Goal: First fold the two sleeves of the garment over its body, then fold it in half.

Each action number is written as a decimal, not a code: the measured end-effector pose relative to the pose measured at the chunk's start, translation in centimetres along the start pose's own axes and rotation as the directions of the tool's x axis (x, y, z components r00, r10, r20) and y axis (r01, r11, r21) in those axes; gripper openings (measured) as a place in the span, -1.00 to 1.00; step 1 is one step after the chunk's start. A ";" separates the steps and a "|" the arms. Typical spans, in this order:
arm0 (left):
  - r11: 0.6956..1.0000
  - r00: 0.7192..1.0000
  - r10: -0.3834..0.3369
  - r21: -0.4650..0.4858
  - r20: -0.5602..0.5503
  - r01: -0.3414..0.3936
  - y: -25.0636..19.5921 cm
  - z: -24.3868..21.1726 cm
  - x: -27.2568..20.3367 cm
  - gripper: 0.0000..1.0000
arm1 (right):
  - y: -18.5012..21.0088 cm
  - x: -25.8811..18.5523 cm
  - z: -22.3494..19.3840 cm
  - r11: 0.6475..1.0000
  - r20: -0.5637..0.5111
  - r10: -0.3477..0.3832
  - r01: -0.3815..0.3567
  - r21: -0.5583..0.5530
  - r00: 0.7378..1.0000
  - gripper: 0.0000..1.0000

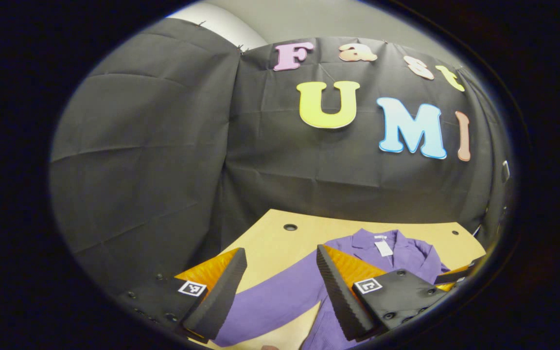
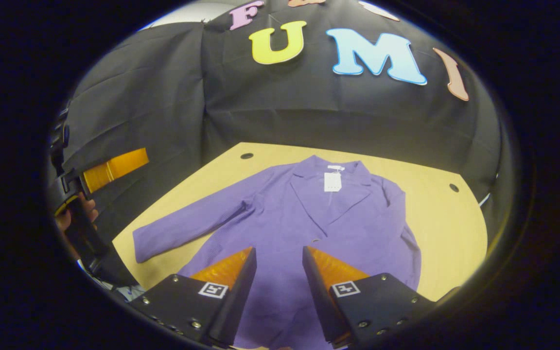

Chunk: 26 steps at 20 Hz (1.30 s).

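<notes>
Jacket (image 2: 309, 218) flat on table (image 2: 455, 218), left sleeve (image 2: 187, 228) out toward 8 o'clock, unfolded. Left gripper (image 1: 280, 291) and right gripper (image 2: 280, 287) open, empty. Both sleeve folds, halving remaining.

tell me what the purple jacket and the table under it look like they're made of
Purple jacket: looks like a soft matte woven cloth; it lies limp, with creases at the lapels. Table: seems a pale wood or laminate board, smooth with a light sheen and round holes near its far corners.
</notes>
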State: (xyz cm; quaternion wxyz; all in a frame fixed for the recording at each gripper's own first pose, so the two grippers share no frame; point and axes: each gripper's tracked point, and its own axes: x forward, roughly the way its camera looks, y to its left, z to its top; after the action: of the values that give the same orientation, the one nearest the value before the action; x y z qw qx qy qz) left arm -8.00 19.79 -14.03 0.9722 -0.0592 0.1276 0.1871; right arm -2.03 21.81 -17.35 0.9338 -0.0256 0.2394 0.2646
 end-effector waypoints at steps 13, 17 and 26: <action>0.960 0.948 0.239 -0.094 -0.212 -0.263 6.0 -8.5 0.8 0.90 | -2.0 -2.6 5.8 0.997 0.166 -0.056 0.064 -0.045 0.985 0.89; 0.912 0.887 0.342 -0.117 -0.310 -0.392 9.3 -11.7 -0.3 0.89 | -2.4 -2.7 6.0 0.997 0.166 -0.054 0.062 -0.043 0.985 0.89; 0.809 0.744 0.472 -0.104 -0.472 -0.579 14.2 -16.8 -2.2 0.91 | -3.0 -2.7 5.9 0.997 0.155 -0.051 0.059 -0.047 0.987 0.89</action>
State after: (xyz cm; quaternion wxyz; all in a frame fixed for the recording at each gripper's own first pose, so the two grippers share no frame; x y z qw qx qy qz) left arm -19.22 29.41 -30.54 0.8120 -0.1787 0.3232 0.4520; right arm 0.06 18.93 -11.17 0.9555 -0.0357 0.1592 0.2458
